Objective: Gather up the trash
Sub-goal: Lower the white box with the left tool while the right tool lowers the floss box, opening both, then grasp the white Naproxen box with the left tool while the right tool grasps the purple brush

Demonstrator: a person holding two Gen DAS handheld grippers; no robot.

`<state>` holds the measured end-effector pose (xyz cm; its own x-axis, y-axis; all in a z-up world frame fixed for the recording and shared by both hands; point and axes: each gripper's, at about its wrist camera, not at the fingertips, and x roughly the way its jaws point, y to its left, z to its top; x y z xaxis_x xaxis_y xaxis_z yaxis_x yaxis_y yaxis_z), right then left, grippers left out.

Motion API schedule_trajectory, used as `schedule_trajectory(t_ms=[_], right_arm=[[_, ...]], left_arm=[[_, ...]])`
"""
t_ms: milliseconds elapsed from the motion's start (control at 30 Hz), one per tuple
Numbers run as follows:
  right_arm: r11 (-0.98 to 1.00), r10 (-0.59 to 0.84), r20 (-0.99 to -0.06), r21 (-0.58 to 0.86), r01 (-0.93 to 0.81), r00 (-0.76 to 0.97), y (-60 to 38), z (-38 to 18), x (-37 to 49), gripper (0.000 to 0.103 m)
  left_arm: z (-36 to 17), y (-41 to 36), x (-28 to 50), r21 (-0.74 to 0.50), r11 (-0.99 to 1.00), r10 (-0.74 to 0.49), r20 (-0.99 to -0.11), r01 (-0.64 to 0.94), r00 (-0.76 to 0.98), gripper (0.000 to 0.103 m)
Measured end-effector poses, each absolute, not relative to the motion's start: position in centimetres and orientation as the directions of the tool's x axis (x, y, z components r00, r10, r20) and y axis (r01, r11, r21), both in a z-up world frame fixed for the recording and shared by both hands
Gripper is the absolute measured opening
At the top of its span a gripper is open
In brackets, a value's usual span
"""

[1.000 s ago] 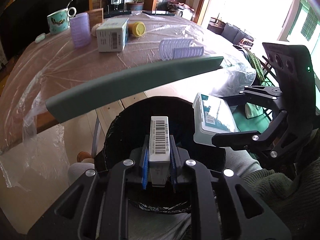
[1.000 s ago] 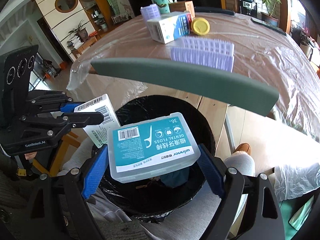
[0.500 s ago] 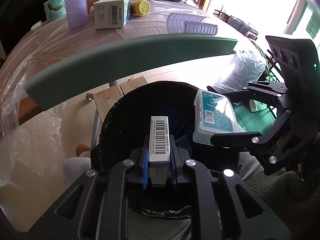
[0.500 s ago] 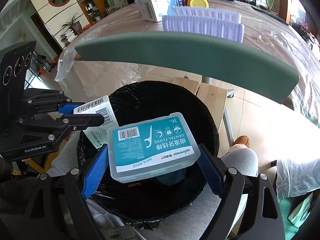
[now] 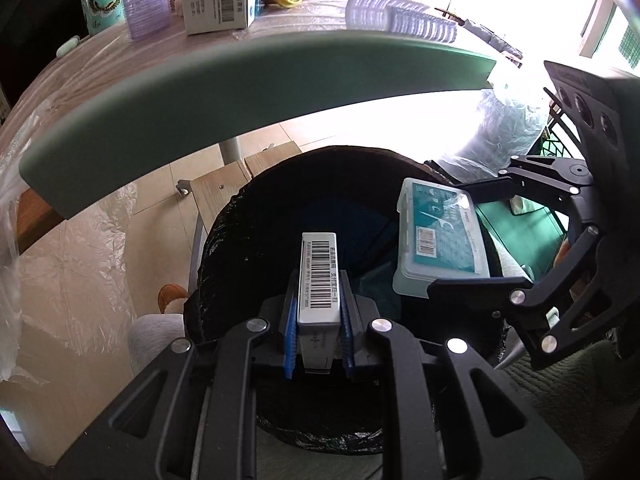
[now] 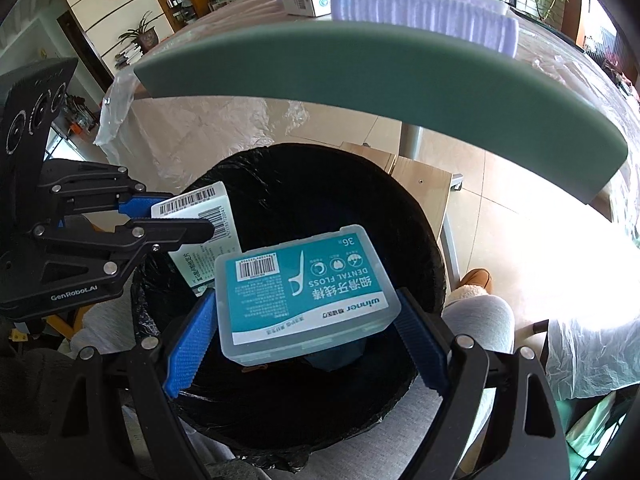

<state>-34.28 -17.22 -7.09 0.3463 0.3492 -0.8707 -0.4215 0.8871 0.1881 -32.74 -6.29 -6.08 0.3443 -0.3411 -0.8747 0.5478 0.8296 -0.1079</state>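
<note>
black-lined bin (image 6: 420,216) sits below both grippers: left gripper (image 5: 318,320) clamps a barcoded box (image 5: 320,276), right gripper (image 6: 304,344) clamps the dental floss case (image 6: 304,292), both over bin's mouth nr table edge (image 5: 248,76).

floss box (image 6: 306,294): teal label, clear case | carton (image 5: 319,280): white, black barcode | bin liner (image 6: 280,184): black | table edge (image 6: 380,76): green

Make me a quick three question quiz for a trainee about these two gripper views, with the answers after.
1. True or false: the left gripper is empty.
2. What does the right gripper hold? A) mug B) dental floss box C) yellow lid
3. Fill in: both items hang over the black-lined ____.

Key: 1. False, its jaws clamp a barcoded white box. 2. B. 3. trash bin.
</note>
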Motion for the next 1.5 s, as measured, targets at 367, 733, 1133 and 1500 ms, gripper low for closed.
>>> schedule_trajectory(t_ms=[367, 733, 1133, 1500], right_arm=[[0.891, 0.332, -0.877, 0.171, -0.420, 0.346, -17.0, -7.6, -34.4, 0.085], [0.899, 0.325, -0.883, 0.177, -0.399, 0.339, -17.5, -8.1, -34.4, 0.085], [0.942, 0.263, -0.831, 0.113, -0.315, 0.490, -19.6, -2.5, -37.5, 0.094], [0.984, 0.176, -0.685, 0.124, -0.126, 0.707, -21.0, 4.2, -33.6, 0.099]], left_arm=[[-6.6, -6.7, -32.3, -0.101, 0.834, -0.327, -0.882, 0.542, 0.339, 0.019], [-6.8, -7.2, -32.1, -0.098, 0.840, -0.312, -0.891, 0.533, 0.329, 0.019], [-1.7, -4.4, -34.0, -0.120, 0.874, -0.339, -0.846, 0.471, 0.412, 0.075], [9.6, -4.3, -31.5, -0.024, 0.885, -0.377, -0.620, 0.464, 0.688, 0.101]])
